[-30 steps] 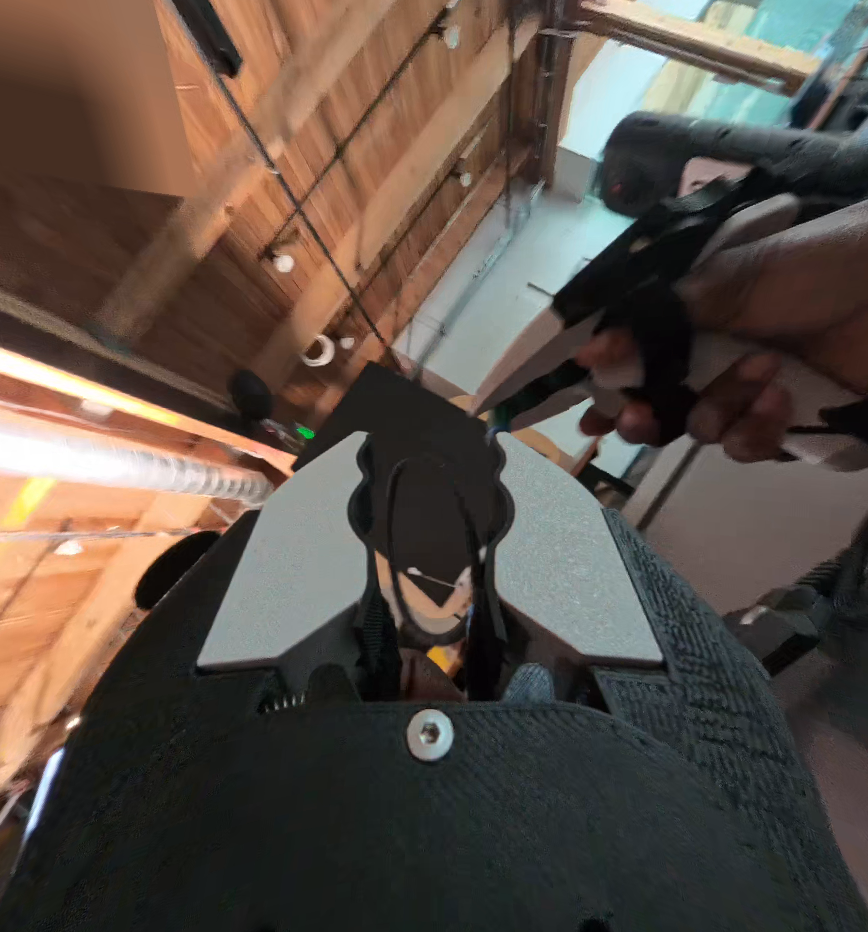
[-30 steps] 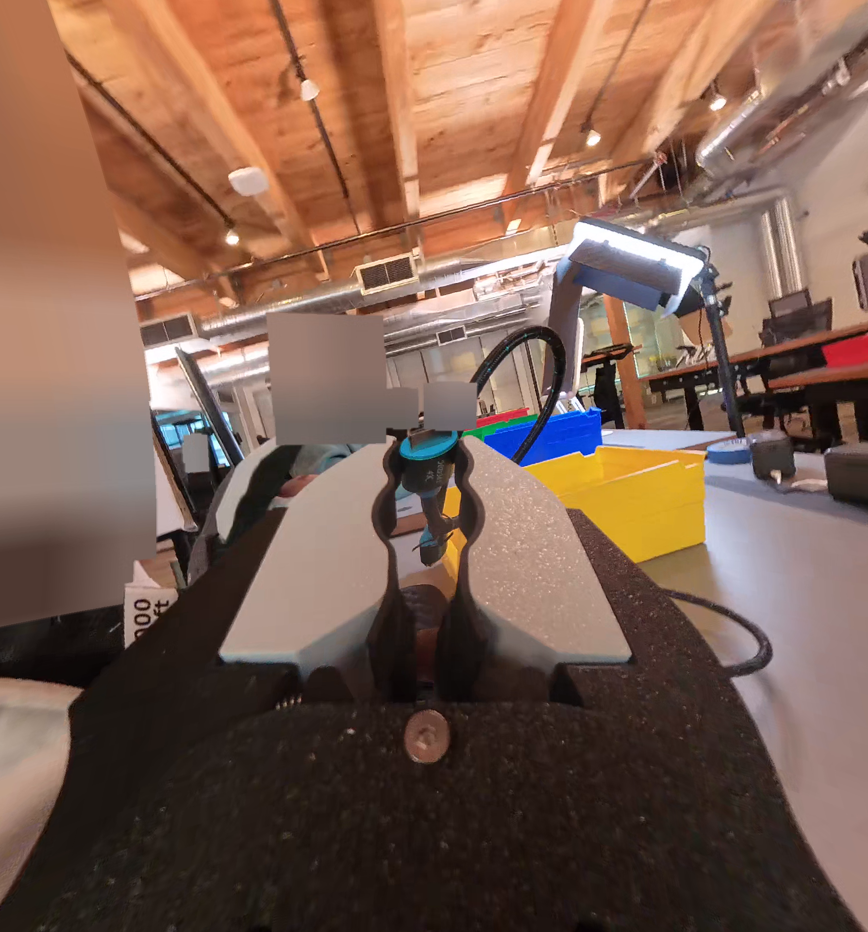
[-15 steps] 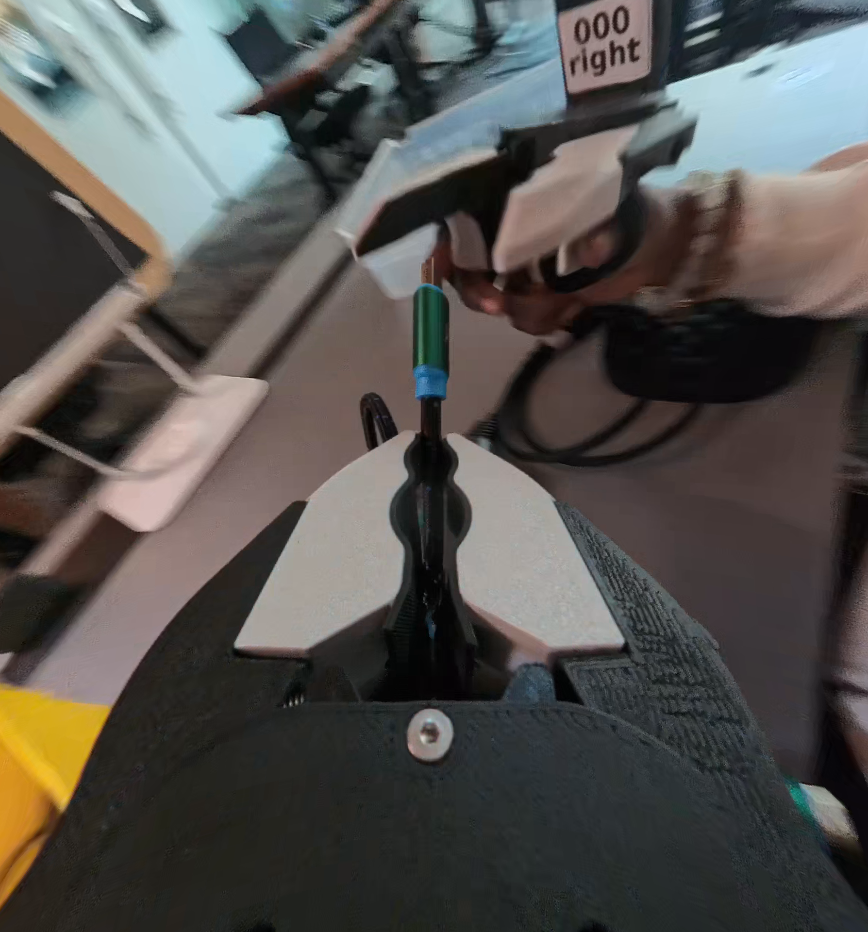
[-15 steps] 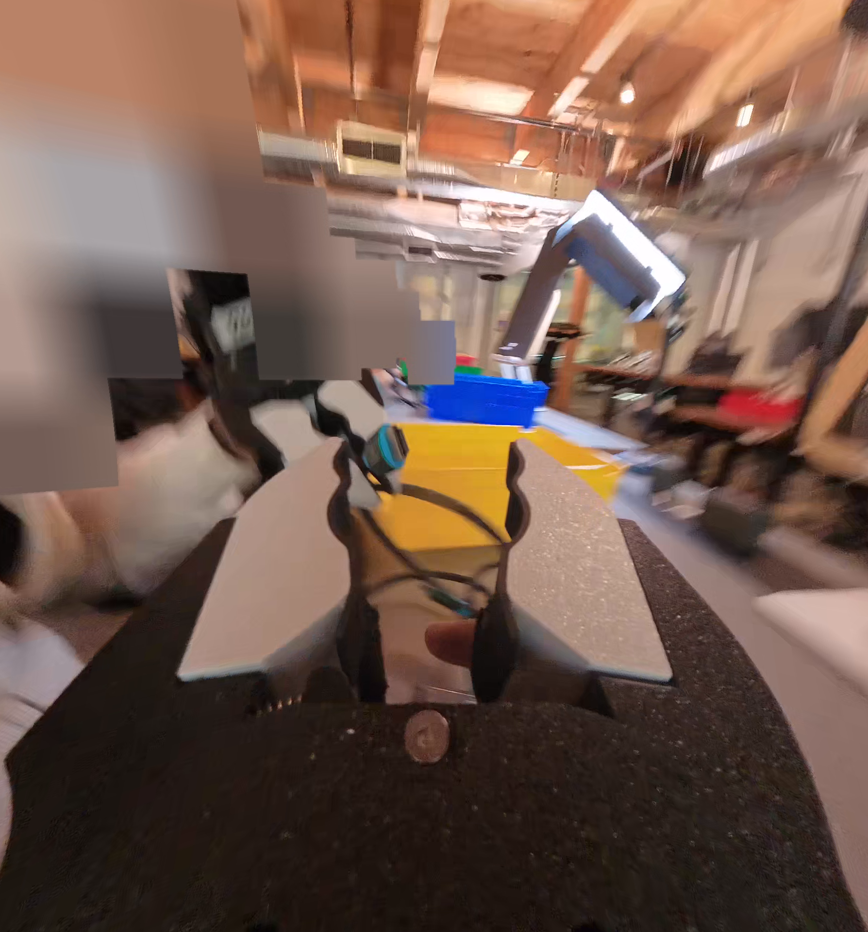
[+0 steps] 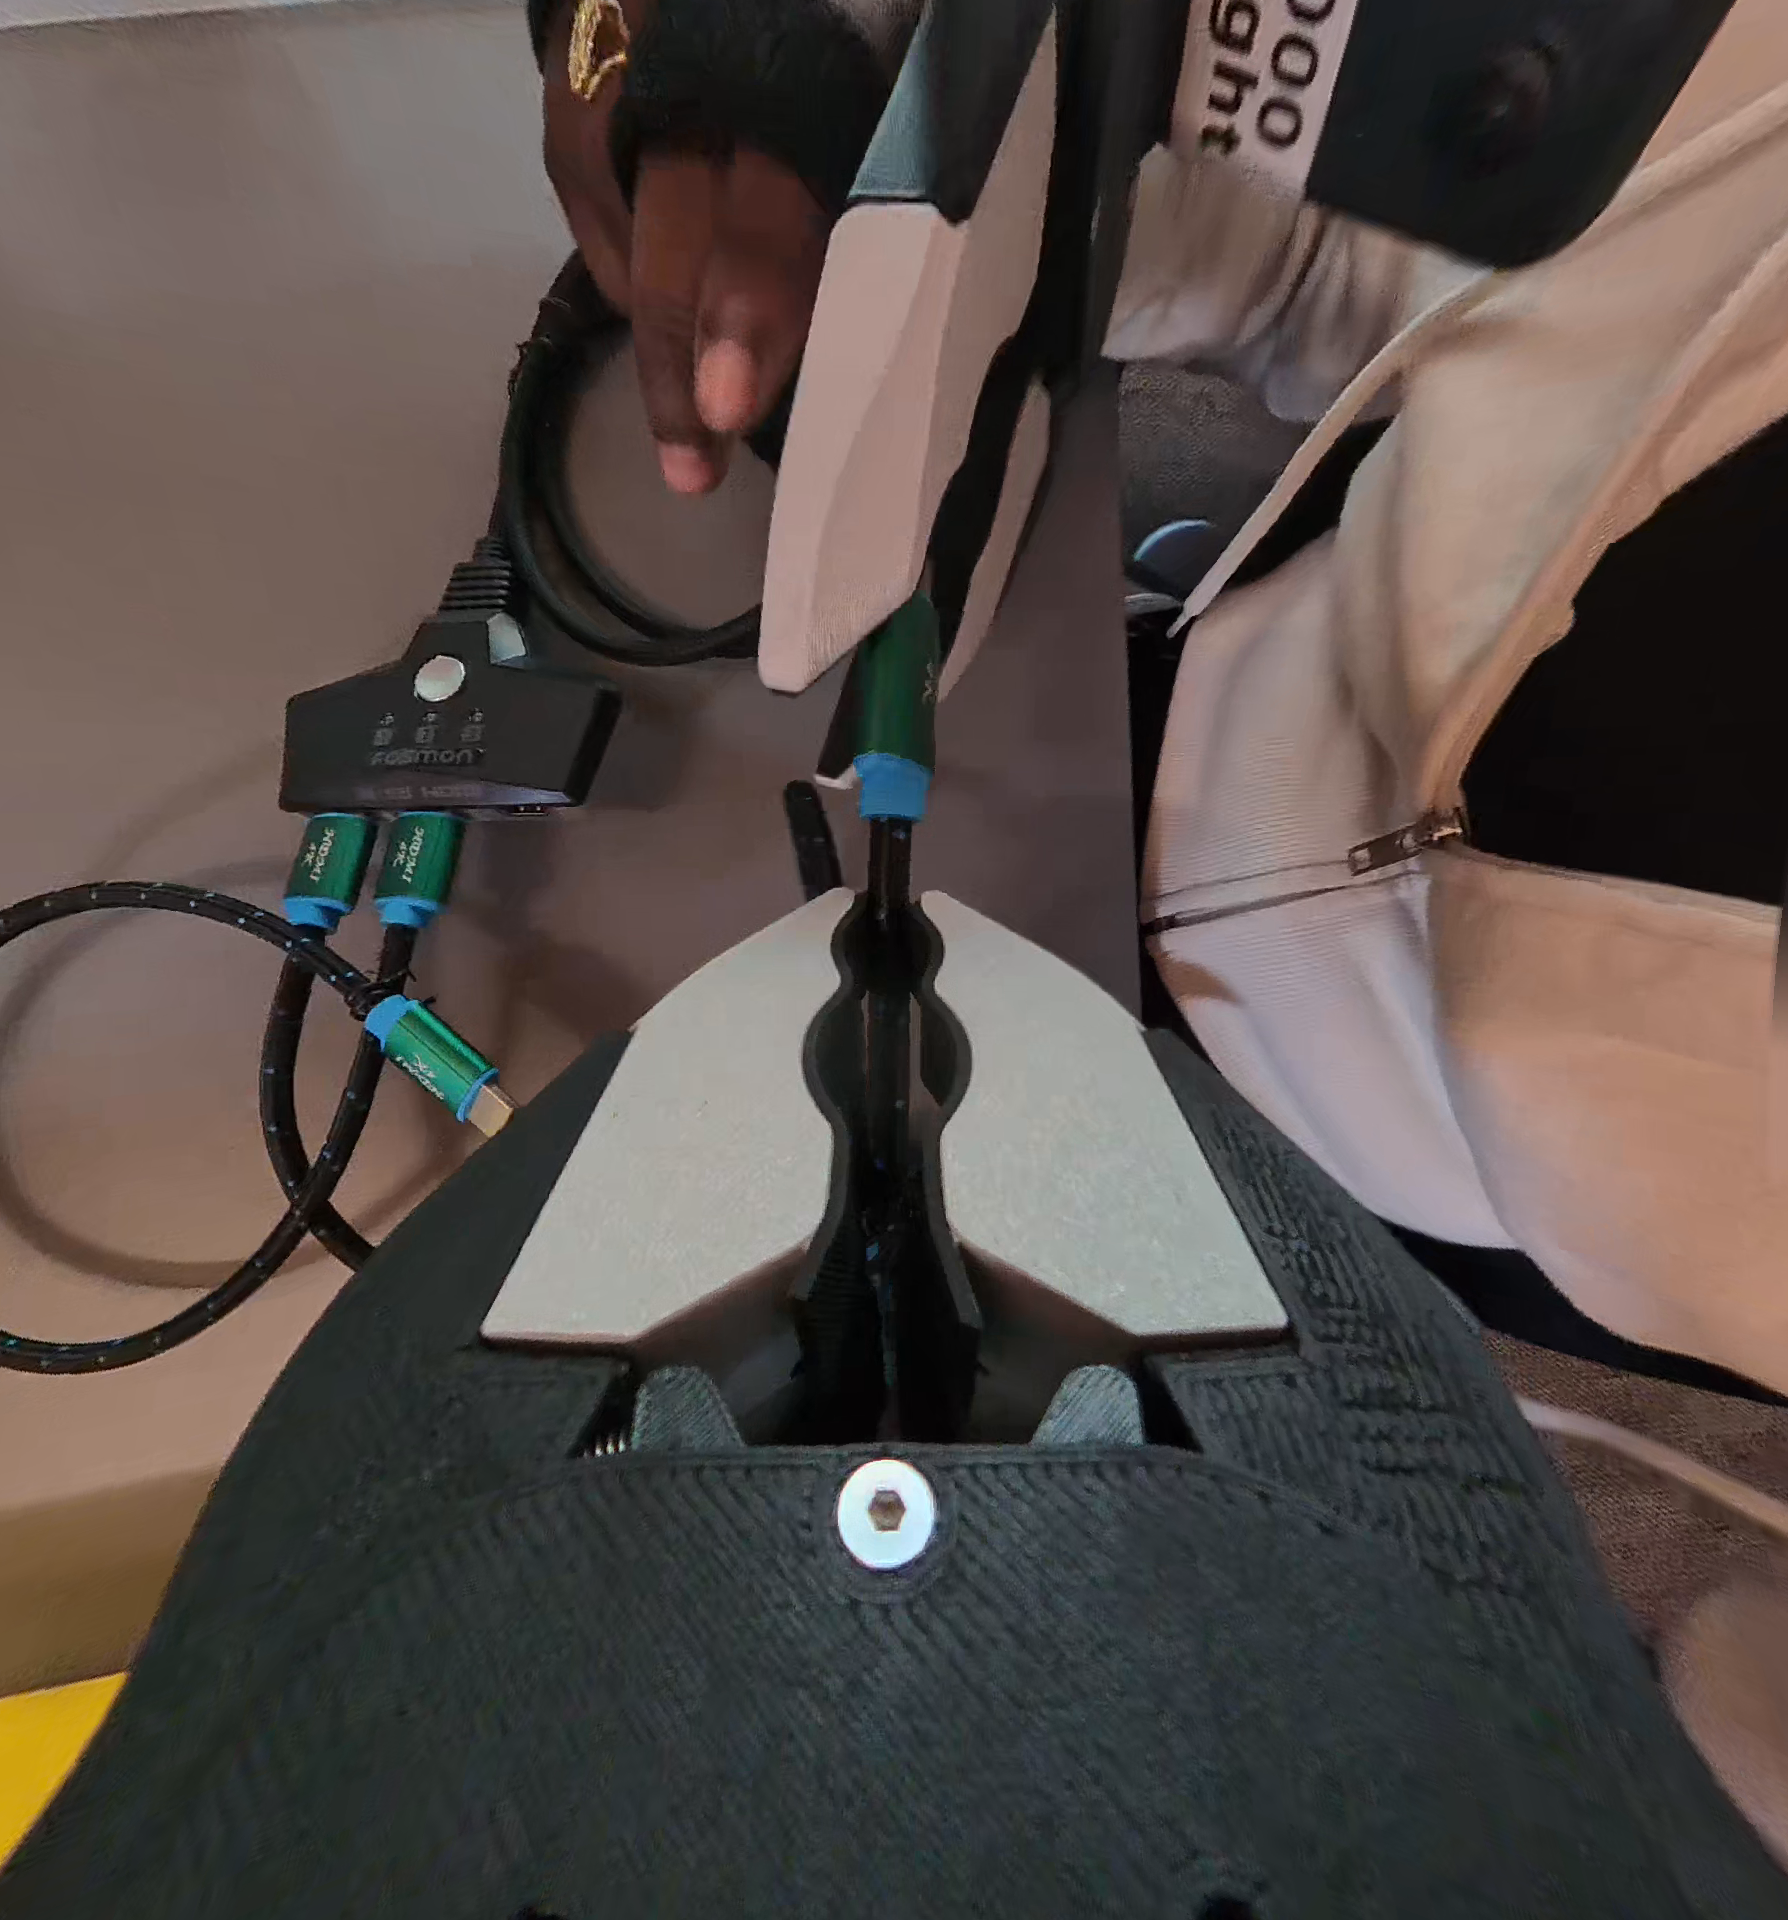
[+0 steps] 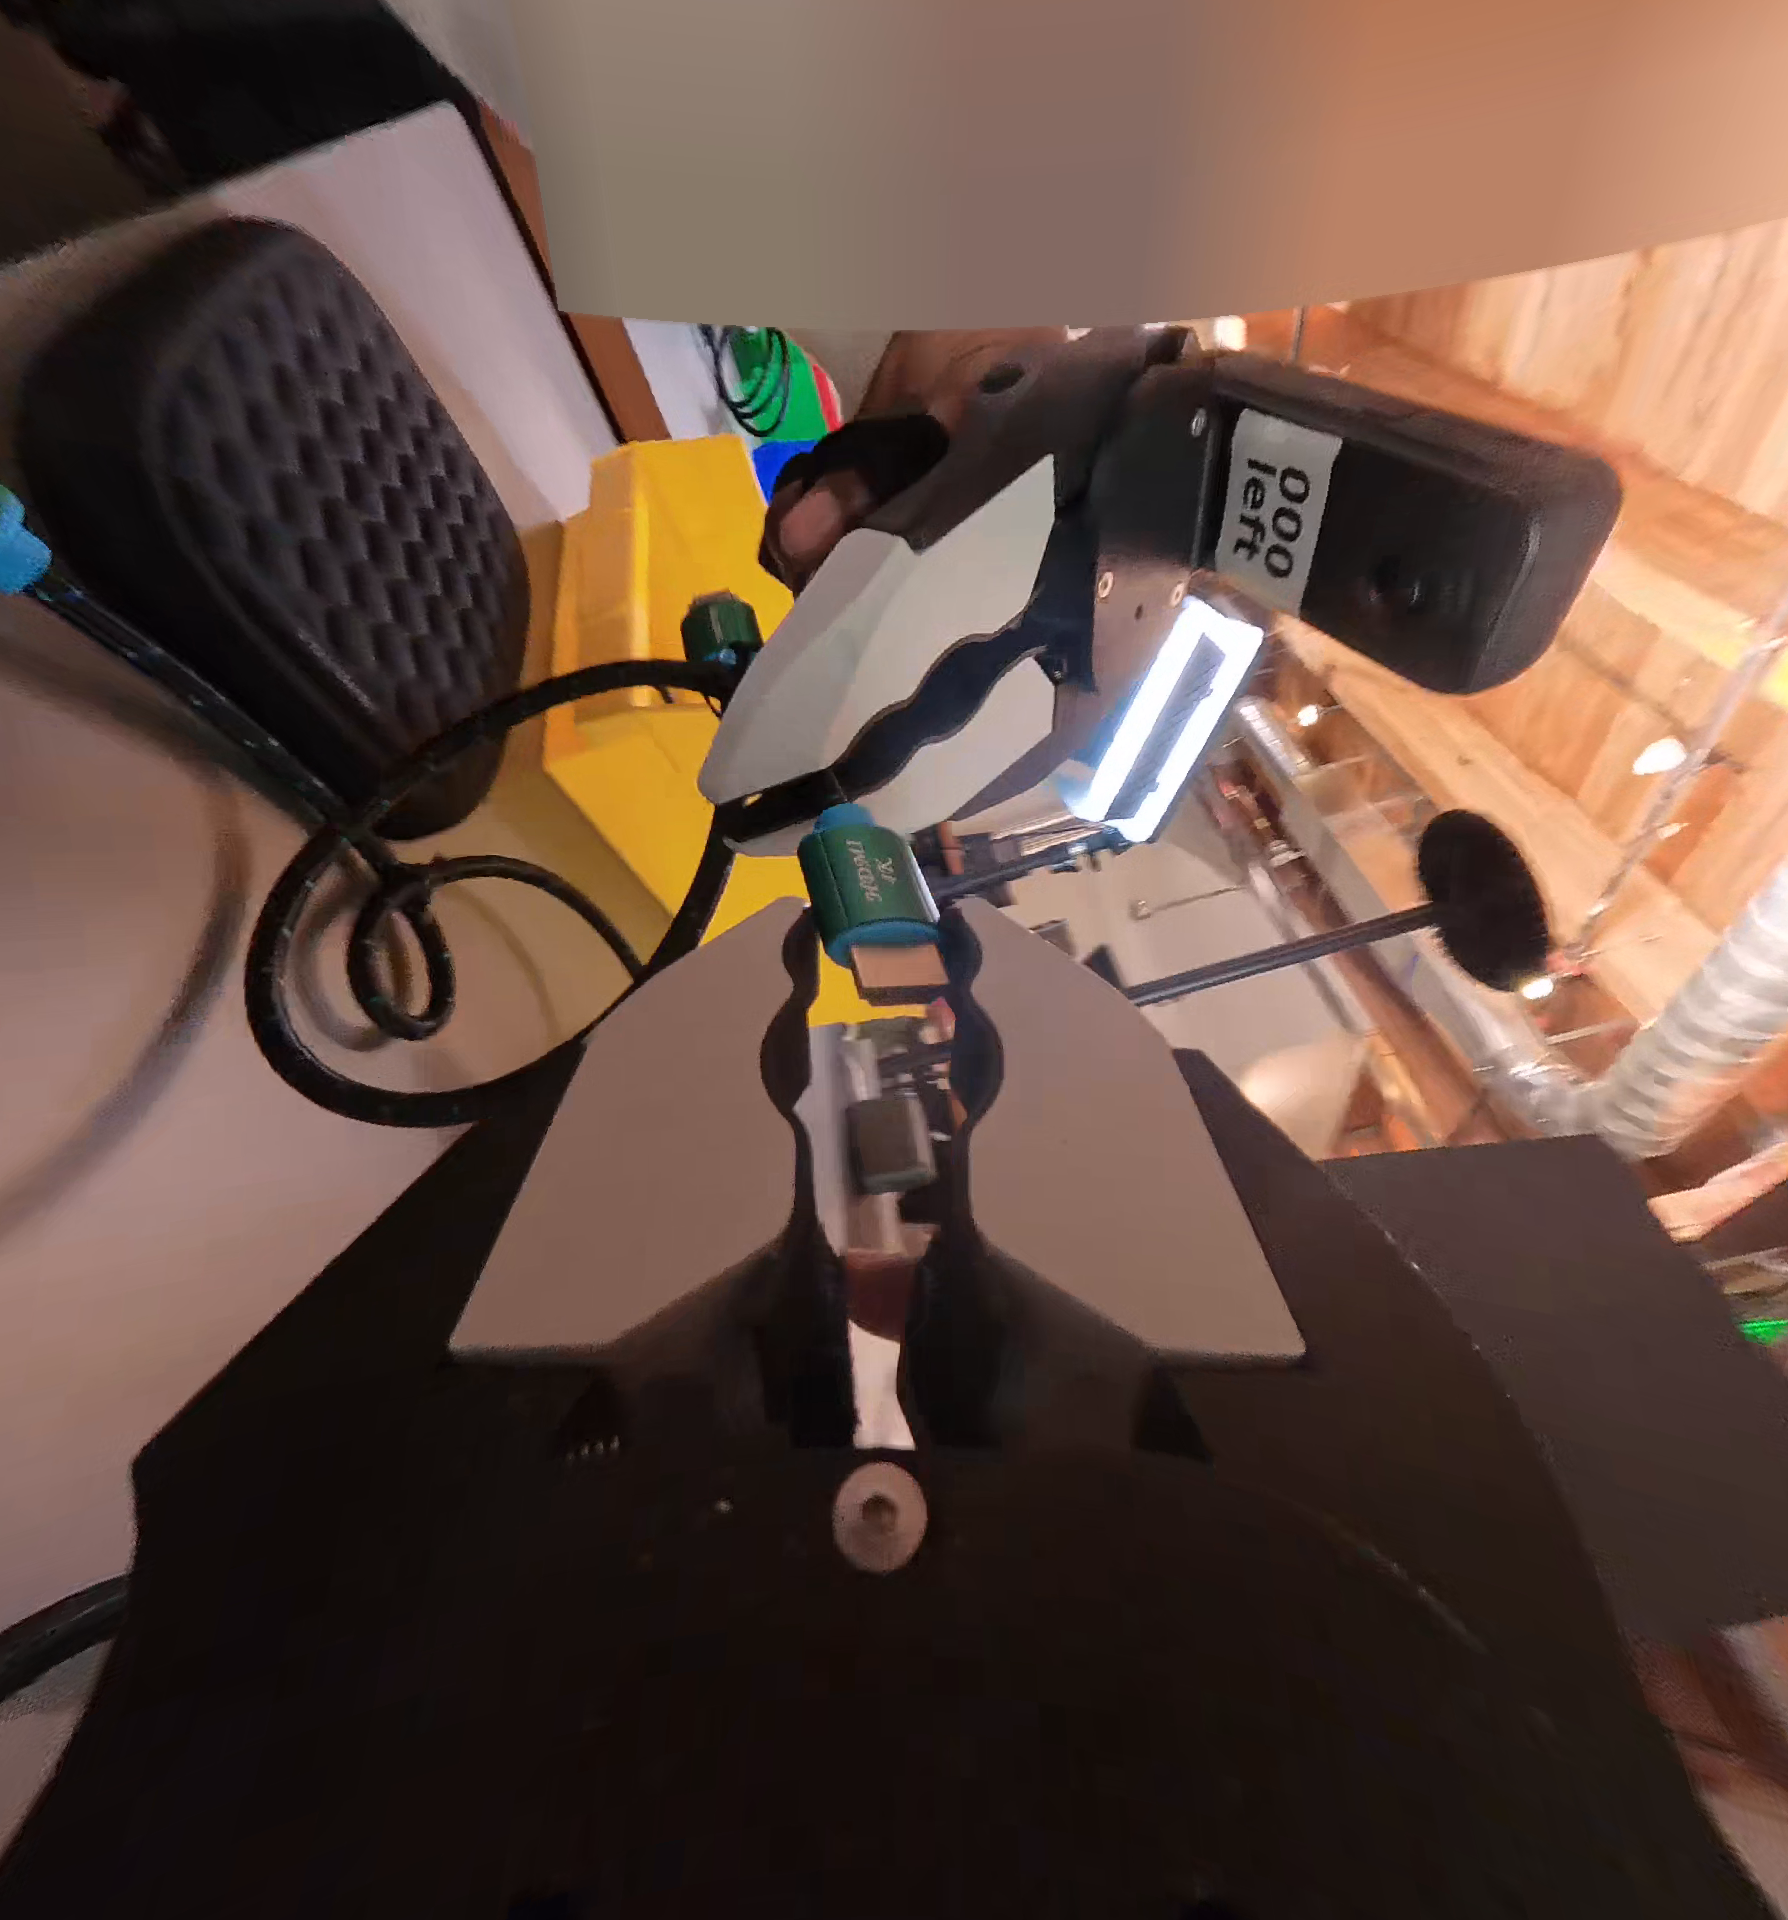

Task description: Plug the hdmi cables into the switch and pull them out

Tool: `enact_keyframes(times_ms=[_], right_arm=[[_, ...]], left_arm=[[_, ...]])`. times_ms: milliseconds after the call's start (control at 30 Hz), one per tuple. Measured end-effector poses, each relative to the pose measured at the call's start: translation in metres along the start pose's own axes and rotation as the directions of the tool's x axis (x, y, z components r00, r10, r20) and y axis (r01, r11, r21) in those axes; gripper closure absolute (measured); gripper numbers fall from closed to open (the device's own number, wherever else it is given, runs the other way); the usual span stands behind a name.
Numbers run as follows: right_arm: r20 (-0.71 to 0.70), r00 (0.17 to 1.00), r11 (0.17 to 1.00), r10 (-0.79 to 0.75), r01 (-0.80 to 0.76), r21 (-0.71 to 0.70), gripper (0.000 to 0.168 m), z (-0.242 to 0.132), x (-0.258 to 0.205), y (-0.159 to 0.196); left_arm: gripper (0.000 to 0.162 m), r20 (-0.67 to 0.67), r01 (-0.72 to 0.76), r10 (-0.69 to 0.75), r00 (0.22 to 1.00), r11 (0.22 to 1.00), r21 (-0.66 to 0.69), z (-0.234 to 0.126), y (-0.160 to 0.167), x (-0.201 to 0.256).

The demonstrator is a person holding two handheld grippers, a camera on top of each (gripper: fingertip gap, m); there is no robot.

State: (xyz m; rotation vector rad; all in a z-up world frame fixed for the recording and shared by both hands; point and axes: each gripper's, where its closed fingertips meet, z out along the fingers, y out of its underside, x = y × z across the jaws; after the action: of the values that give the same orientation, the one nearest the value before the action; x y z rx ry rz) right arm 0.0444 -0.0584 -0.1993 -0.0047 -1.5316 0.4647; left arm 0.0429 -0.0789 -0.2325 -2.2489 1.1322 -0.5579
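In the left wrist view the black HDMI switch (image 5: 443,743) lies on the grey table with two green plugs (image 5: 370,862) in its ports. A third green plug (image 5: 438,1065) lies loose beside them. My left gripper (image 5: 885,904) is shut on a black braided cable (image 5: 885,862) just below another green plug (image 5: 895,717). My right gripper (image 5: 874,644) comes from above with its fingers around that plug. In the right wrist view the right gripper (image 6: 874,920) closes on this plug (image 6: 864,883), whose metal end points into the jaws. The left gripper (image 6: 765,821) shows just beyond.
A thick black cable (image 5: 547,499) coils behind the switch. A yellow bin (image 6: 651,582) and a black textured pad (image 6: 277,499) stand near the braided cable loops (image 6: 391,956). A person's cream jacket (image 5: 1389,935) fills the right. A lit lamp panel (image 6: 1170,717) hangs behind. My left and right fingertips are right by each other. The black HDMI switch (image 5: 443,743) is about equally far from each gripper, around 15 centimeters.
Both views swung from the ceiling and room toward the table. The left gripper shut on the cable. The right gripper let go of the plug, opened, then closed on it again from the other end.
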Motion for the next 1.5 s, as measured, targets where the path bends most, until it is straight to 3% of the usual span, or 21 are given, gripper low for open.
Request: enact_keyframes(times_ms=[100,167,267,333,433,533,700,867,933,1033,1100,1167,1400,1500], right_arm=[[0.054,0.982,0.984,0.18,-0.181,0.003,0.146,-0.003,0.001,0.004],[0.081,0.938,0.941,0.337,-0.335,-0.042,0.147,-0.002,0.002,0.015],[0.068,0.859,0.86,0.507,-0.499,-0.111,0.15,-0.001,0.003,0.034],[0.065,0.816,0.817,0.574,-0.567,-0.103,0.156,-0.001,0.005,0.037],[0.1,0.769,0.776,0.631,-0.625,-0.089,0.161,0.0,0.002,0.036],[0.136,0.814,0.824,0.565,-0.548,-0.144,0.161,0.002,-0.013,0.04],[0.209,0.843,0.867,0.496,-0.473,-0.154,0.161,0.002,-0.027,0.037],[0.212,0.831,0.857,0.515,-0.495,-0.141,0.161,0.001,-0.026,0.037],[0.206,0.789,0.815,0.579,-0.566,-0.124,0.153,-0.001,-0.021,0.035],[0.244,0.573,0.611,0.783,-0.781,-0.129,0.113,-0.002,-0.015,0.032],[0.218,0.476,0.51,0.852,-0.848,-0.144,0.11,0.003,-0.012,0.034],[0.187,0.473,0.502,0.861,-0.85,-0.162,0.116,0.01,-0.016,0.035],[0.104,0.499,0.508,0.861,-0.829,-0.232,0.143,0.013,-0.024,0.048],[0.131,0.514,0.531,0.848,-0.815,-0.234,0.145,0.008,-0.022,0.048]], left_arm=[[0.153,0.041,0.027,-0.029,0.999,0.999,0.035,0.001,-0.004,-0.009],[0.135,0.219,-0.005,-0.006,0.976,0.999,0.046,-0.006,-0.006,-0.031],[0.121,0.554,-0.282,0.165,0.816,0.95,0.132,-0.033,-0.035,-0.044],[0.122,0.677,-0.408,0.202,0.708,0.899,0.158,-0.04,-0.049,-0.034],[0.127,0.705,-0.344,0.201,0.68,0.937,0.065,-0.012,-0.028,-0.043],[0.14,0.734,-0.325,0.242,0.635,0.945,-0.031,0.008,-0.002,-0.074],[0.147,0.734,-0.482,0.336,0.591,0.876,-0.013,0.03,-0.005,-0.082],[0.155,0.758,-0.477,0.363,0.541,0.875,-0.079,0.029,-0.003,-0.082],[0.155,0.823,-0.417,0.35,0.448,0.896,-0.155,0.017,0.0,-0.091],[0.156,0.906,-0.274,0.365,0.217,0.913,-0.302,-0.011,0.009,-0.105],[0.156,0.913,-0.194,0.394,0.106,0.909,-0.37,-0.018,0.012,-0.107],[0.156,0.901,-0.135,0.432,0.037,0.896,-0.424,-0.017,0.013,-0.107],[0.156,0.914,-0.123,0.405,0.015,0.908,-0.4,-0.004,0.006,-0.105],[0.156,0.909,-0.209,0.406,0.09,0.901,-0.381,0.003,0.002,-0.101]])
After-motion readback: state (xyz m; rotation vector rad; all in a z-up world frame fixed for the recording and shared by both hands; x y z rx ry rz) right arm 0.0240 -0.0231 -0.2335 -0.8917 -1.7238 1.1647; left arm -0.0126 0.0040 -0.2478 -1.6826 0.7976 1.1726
